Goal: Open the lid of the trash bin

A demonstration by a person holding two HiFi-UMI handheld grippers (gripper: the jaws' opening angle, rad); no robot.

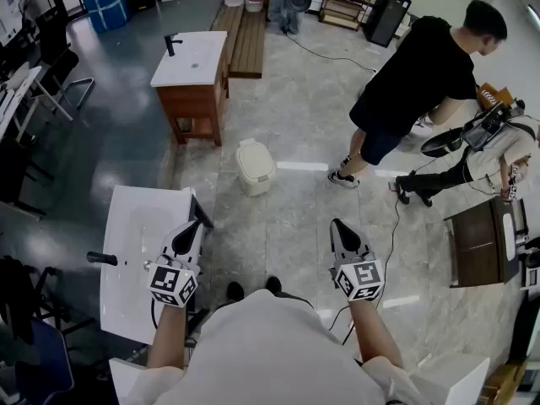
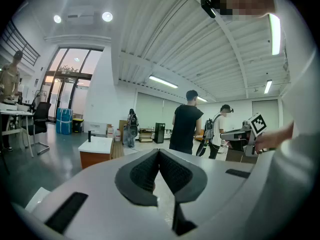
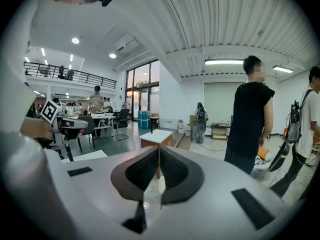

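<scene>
- Floor: lots of open grey tile straight ahead. The person in black is well off to the right, so not in the way as far as I can see.
- White surface: sits at the wearer's left, and the left arm hangs over its right edge. I'd guess a swing from that side has to clear that corner first.
- Trash bin: small cream one, standing upright on the floor out in front, well apart from both tools. It falls between them side to side, a bit toward the left one. Its long axis runs roughly away from the wearer.
- Lid: down flat on the bin, so nothing's been opened yet. Can't tell from here which end is hinged.
- Left tool: points forward and slightly right, pretty much toward the bin. Its own view shows the jaws meeting at the tips with nothing between them.
- Right tool: points forward too, with the bin ahead and off to its left. Jaws are pinched together here as well, holding nothing. Looks like the farther of the two, so my bet is the left one has the shorter reach.
</scene>
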